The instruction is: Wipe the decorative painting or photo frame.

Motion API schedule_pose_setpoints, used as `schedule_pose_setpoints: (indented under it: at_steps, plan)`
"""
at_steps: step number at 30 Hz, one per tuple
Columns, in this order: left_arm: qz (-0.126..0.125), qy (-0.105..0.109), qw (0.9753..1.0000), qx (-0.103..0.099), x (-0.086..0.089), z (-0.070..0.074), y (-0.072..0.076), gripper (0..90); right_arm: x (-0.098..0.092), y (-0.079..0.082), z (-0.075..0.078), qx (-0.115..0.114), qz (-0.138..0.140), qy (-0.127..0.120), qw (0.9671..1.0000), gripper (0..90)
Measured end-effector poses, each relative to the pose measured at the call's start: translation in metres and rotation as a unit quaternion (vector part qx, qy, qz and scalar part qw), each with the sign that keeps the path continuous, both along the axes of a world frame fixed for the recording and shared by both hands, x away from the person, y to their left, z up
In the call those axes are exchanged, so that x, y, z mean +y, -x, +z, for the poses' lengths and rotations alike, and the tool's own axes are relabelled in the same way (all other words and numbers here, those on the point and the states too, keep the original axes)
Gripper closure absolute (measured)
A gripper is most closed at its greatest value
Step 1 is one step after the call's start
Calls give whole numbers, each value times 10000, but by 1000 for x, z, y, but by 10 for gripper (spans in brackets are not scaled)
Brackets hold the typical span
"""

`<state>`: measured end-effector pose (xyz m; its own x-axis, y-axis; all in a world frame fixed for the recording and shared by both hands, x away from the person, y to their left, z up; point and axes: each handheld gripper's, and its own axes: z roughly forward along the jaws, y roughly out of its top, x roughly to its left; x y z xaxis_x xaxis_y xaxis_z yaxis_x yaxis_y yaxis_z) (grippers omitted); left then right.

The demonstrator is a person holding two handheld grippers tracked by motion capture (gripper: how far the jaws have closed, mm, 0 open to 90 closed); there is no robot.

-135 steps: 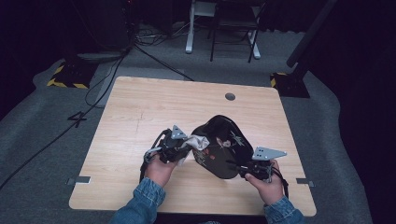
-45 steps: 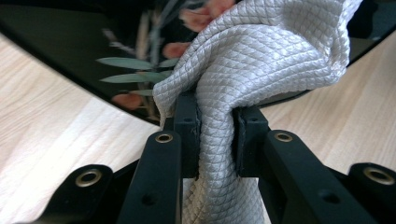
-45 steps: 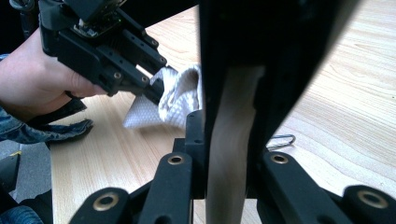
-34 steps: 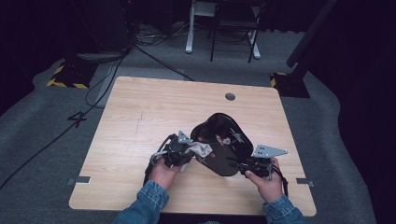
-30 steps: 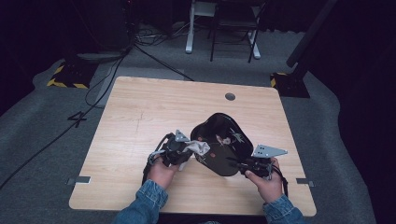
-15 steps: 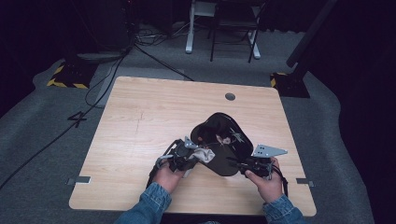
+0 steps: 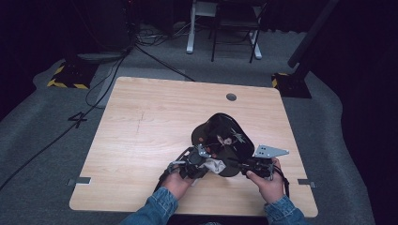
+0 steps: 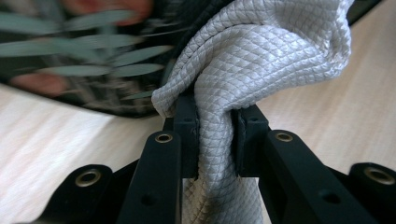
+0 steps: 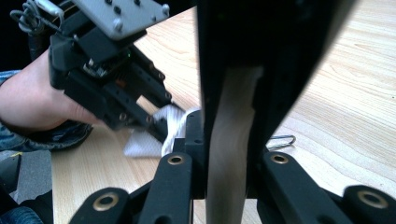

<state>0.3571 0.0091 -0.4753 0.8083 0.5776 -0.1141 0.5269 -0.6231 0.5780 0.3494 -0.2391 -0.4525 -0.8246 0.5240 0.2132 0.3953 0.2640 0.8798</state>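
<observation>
At the near edge of the tabletop (image 7: 141,122) the person's two hands come in on denim sleeves, each holding a gripper. The left gripper (image 7: 195,161) has its jaws clenched on a pale grey quilted cloth (image 8: 261,65); in the left gripper view the fabric is pinched between the two black pads and bunches up above them. The cloth presses against the near left rim of a black tray (image 7: 223,140), whose glossy face carries a painted spray of leaves and reddish blossoms.

The right gripper (image 7: 248,166) grasps the tray's near right edge. In the right gripper view the jaws are closed on the dark rim, which stands edge-on between them, with the wooden tabletop showing beyond.

The tray lies right of centre in the front half of the tabletop, tilted with its far end towards a round cable hole (image 7: 231,97). Behind the tabletop, grey carpet, cables and a chair's legs sit in the dark.
</observation>
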Motion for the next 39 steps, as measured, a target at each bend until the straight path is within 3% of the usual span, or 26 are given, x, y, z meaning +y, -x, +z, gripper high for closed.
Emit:
schedule_pose_setpoints:
  at_steps: [4,25,32,39]
  plan:
    - [-7,7,10000,8,0,0,0,752,0,0,0,3,2,2,10000,797]
    - [752,44,9971,-79,45,4,-22,752,0,0,0,-4,27,9,10000,795]
    - [571,41,9984,-14,34,1,-17,751,0,0,0,0,19,12,10000,795]
    - [169,21,9998,61,13,-1,-8,751,0,0,0,0,18,-4,10000,795]
